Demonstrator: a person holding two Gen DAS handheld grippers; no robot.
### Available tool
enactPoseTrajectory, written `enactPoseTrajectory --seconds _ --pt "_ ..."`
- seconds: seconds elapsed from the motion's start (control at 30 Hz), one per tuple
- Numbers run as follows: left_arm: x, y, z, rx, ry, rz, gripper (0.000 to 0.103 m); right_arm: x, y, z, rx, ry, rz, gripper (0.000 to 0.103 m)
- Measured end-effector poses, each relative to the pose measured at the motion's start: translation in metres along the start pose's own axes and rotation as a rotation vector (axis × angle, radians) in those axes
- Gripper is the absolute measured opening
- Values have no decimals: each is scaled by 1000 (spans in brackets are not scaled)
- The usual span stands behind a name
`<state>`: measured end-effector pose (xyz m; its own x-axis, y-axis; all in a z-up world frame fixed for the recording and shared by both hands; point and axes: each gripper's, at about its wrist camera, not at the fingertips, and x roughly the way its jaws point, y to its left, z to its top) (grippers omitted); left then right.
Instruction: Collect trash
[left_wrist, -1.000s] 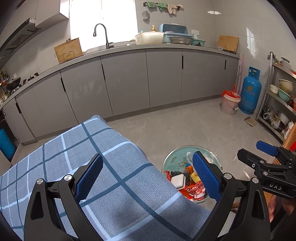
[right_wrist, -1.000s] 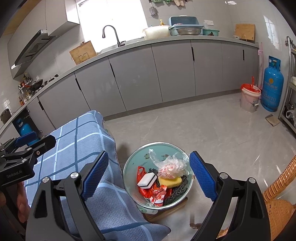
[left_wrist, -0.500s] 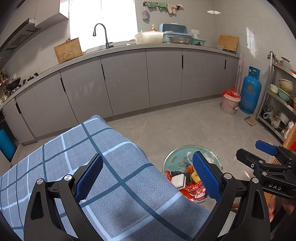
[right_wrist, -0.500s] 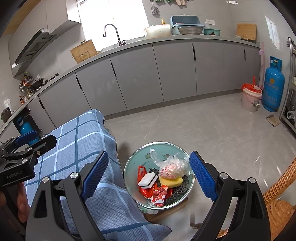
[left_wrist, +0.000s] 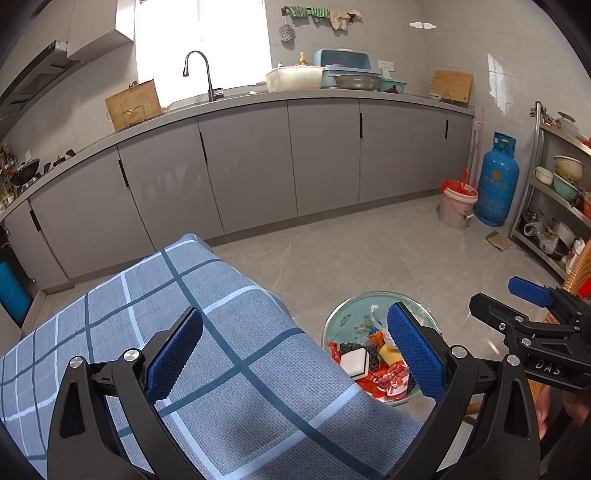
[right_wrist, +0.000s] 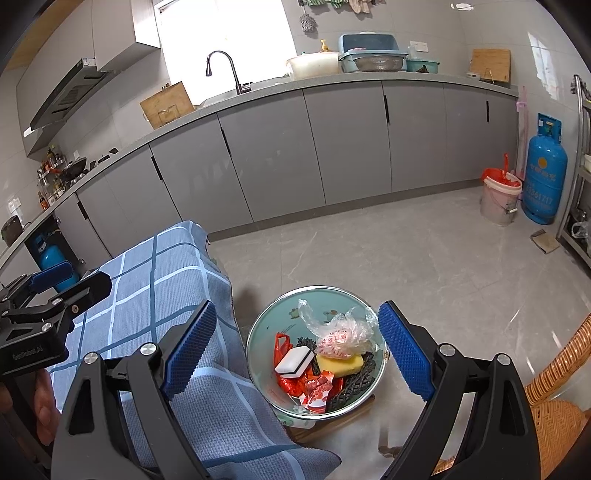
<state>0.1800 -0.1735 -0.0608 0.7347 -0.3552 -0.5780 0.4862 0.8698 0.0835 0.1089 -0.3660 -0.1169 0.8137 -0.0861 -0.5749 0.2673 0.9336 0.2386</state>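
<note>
The left tool hangs above the tabletop, which wears a blue checked cloth; its blue pads are spread wide with nothing between them. The right tool is just as wide open and also holds nothing; it hangs over the cloth's edge and the bowl beside it. Each tool shows in the other's view: the right one at the far right of the left view, the left one at the far left of the right view.

The trash lies in the bowl, a round pale green basin with a metal rim that sits low beside the tabletop, apparently on a wooden board. In it are a white sponge, a yellow sponge, a crumpled clear bag, red wrappers and a black mesh scourer. A wicker chair stands to the bowl's right. Farther back, by the grey cabinets, are a bucket and a blue gas cylinder.
</note>
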Motion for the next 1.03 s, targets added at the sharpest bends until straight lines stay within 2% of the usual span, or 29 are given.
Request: enactPoseTrajectory --seconds 0.67,1.03 --pt "0 -8 -4 43 -6 37 98 -3 -3 -2 6 1 -4 89" --pt "-2 -5 -3 33 -3 5 98 -3 -3 -3 6 2 -3 89"
